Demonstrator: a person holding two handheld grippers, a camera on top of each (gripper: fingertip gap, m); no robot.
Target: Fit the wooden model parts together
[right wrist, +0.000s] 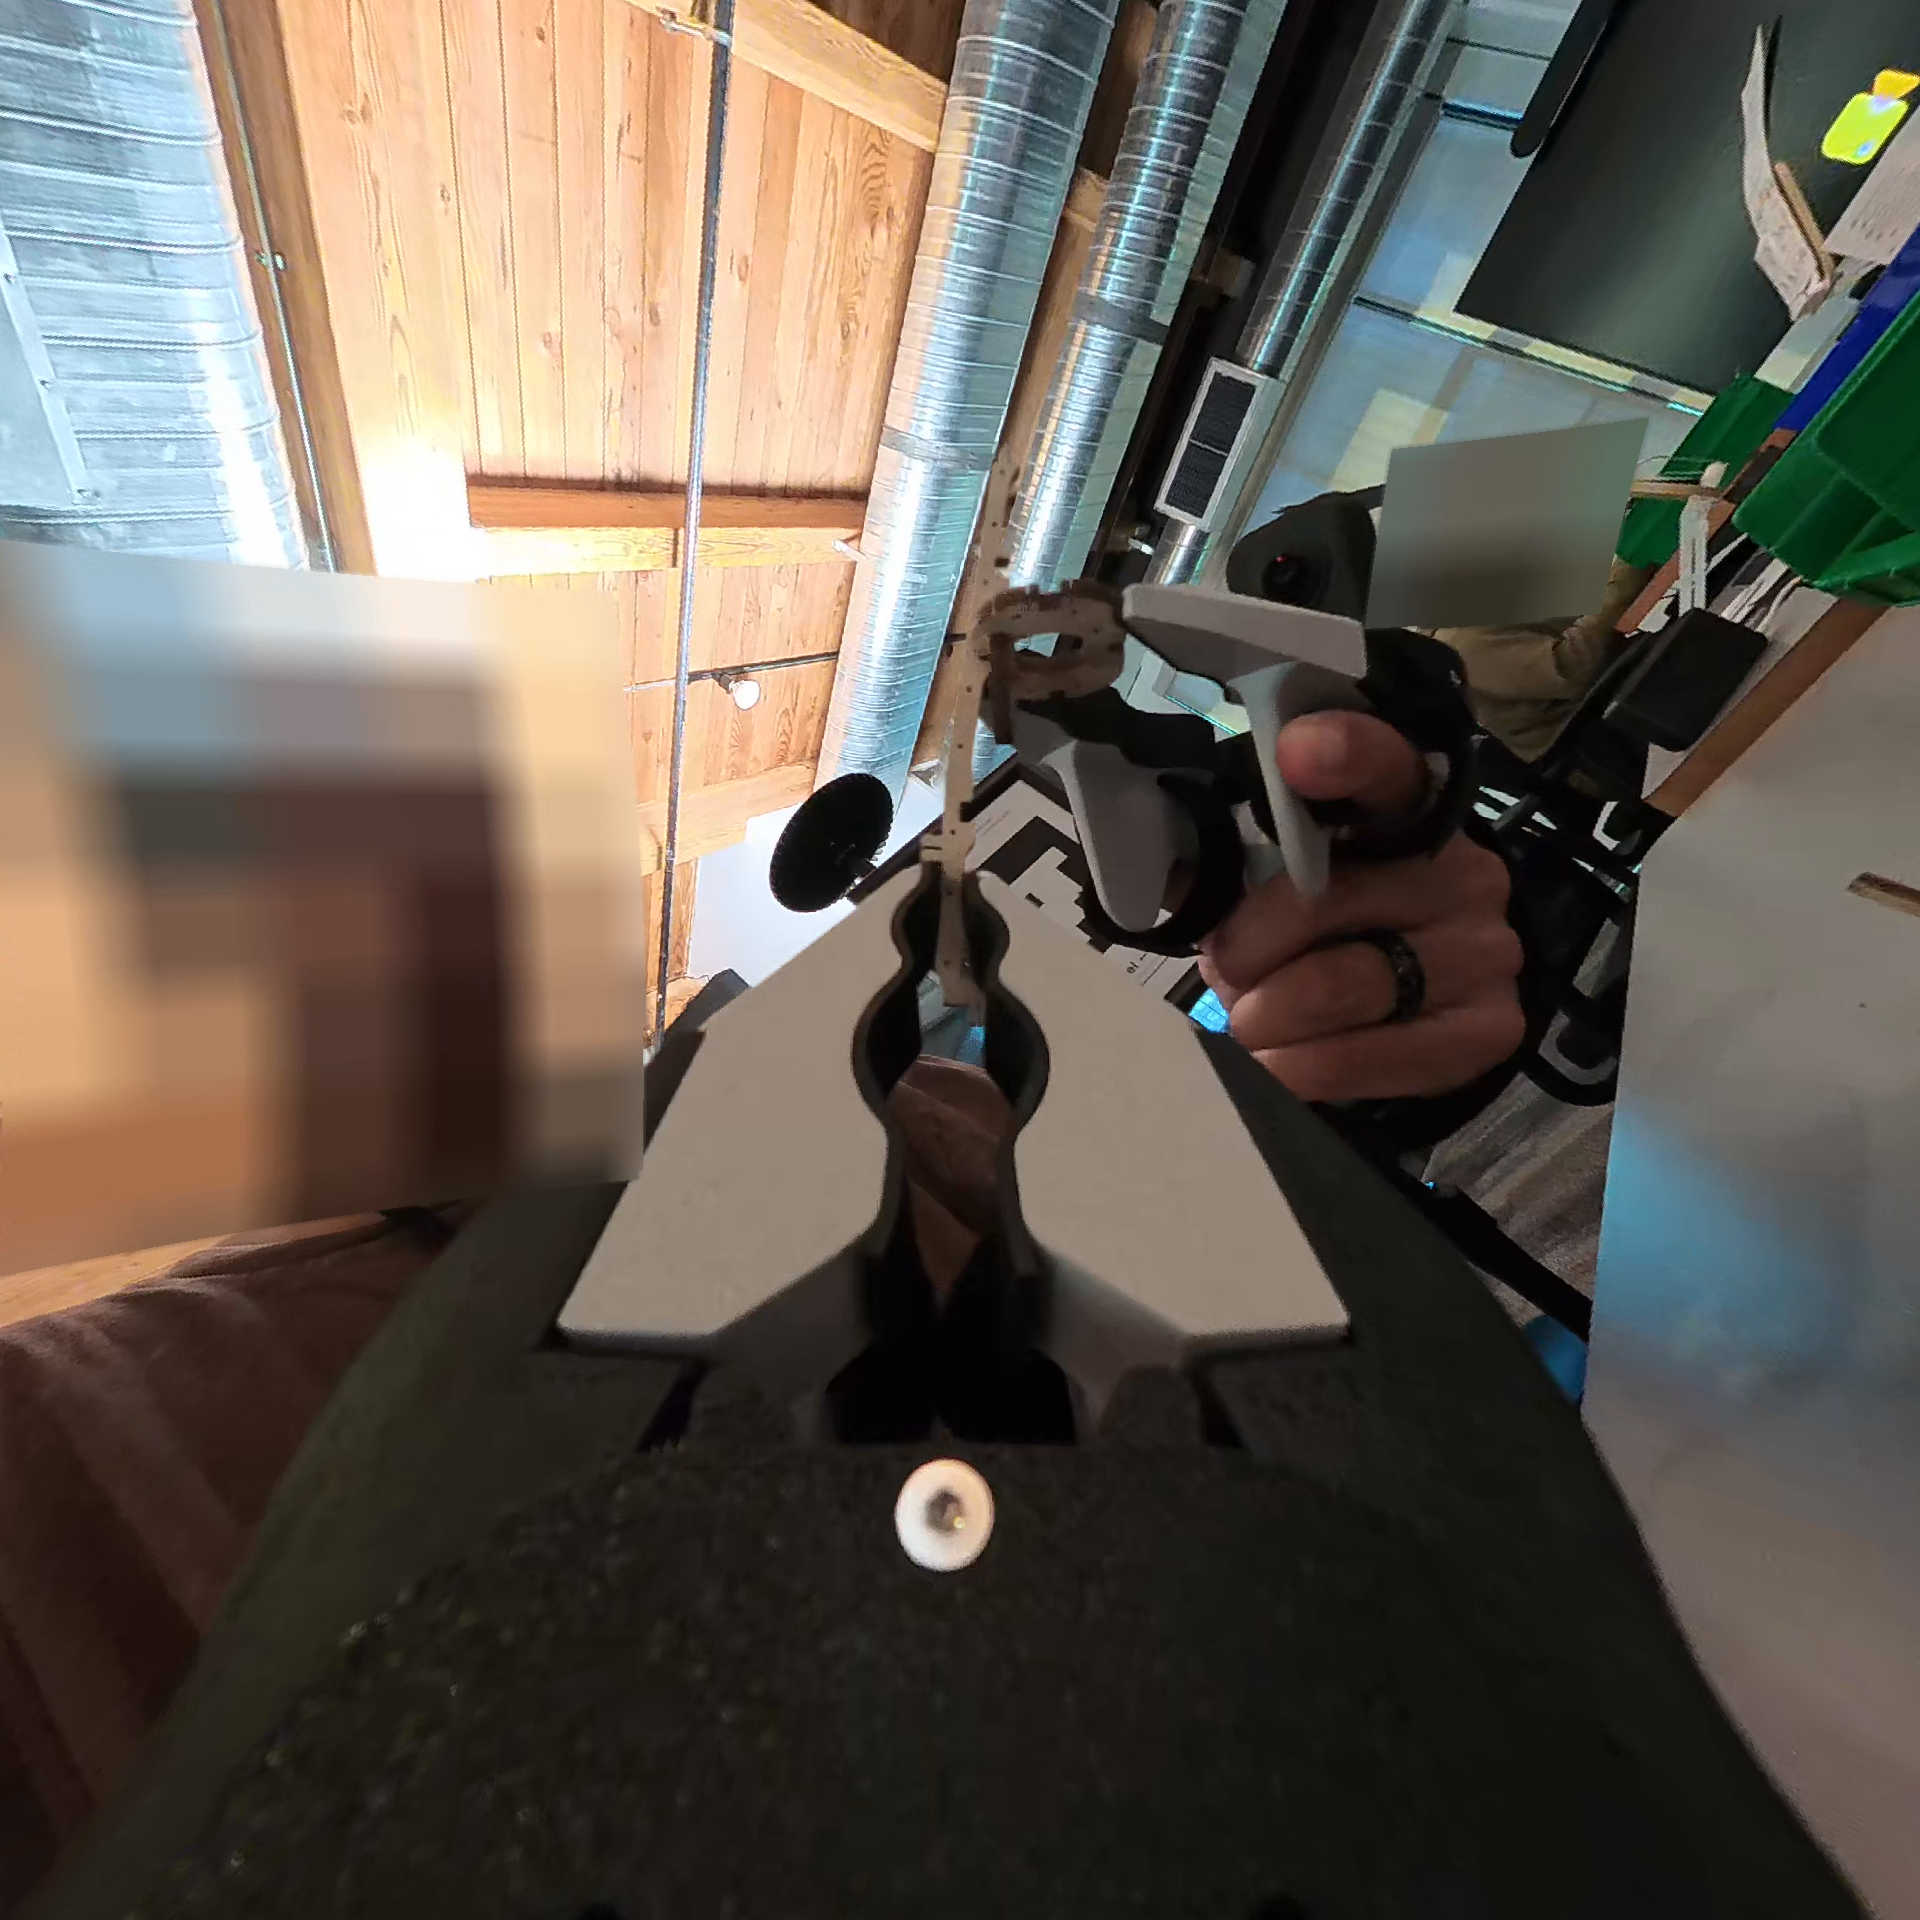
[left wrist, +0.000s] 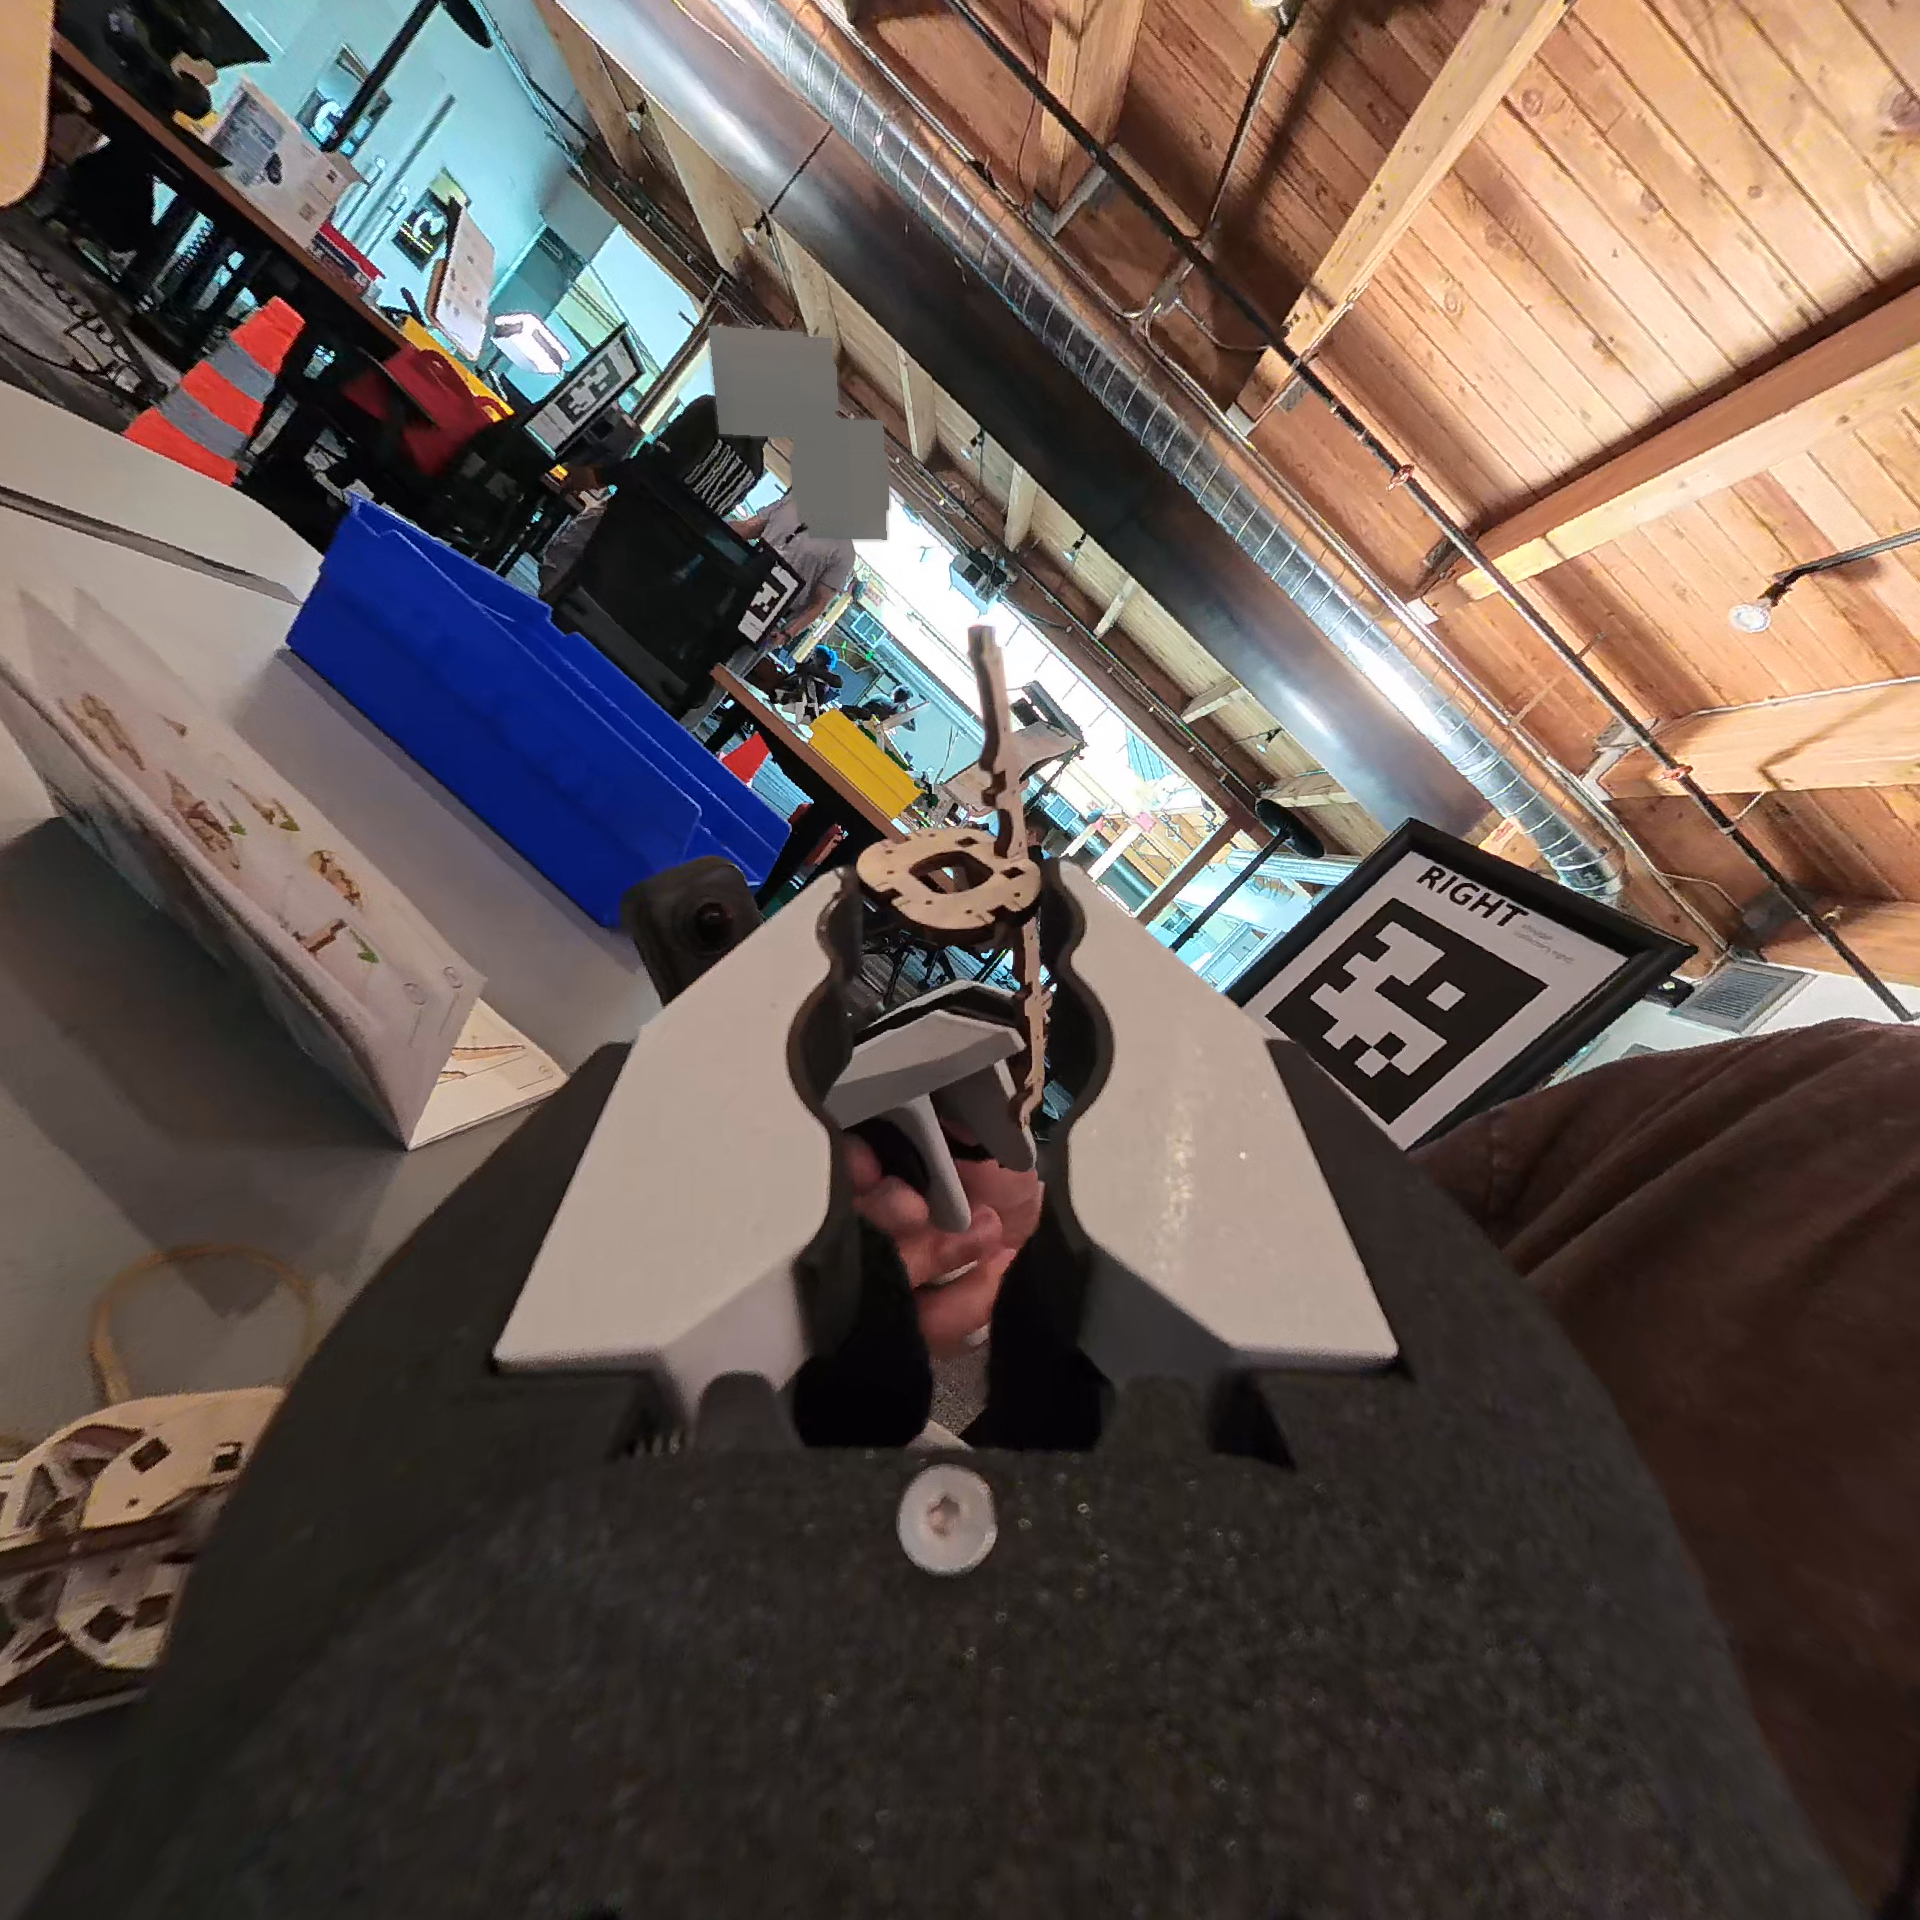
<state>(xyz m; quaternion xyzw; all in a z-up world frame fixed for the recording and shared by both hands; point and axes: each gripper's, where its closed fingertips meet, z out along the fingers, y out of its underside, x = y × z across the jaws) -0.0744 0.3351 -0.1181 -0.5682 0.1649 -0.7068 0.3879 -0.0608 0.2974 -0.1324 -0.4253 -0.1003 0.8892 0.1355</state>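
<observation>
The left claw pinches a ring-shaped wooden piece at its tips; the right claw pinches a long notched wooden spine that passes through the ring. This joint looks nearly seated, while more laser-cut sheets wait on the counter below-left, so much remains.

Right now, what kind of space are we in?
Looks like a workshop or lab: exposed metal ducts under a wooden plank ceiling, plastic parts bins on tables, and a traffic cone.
</observation>
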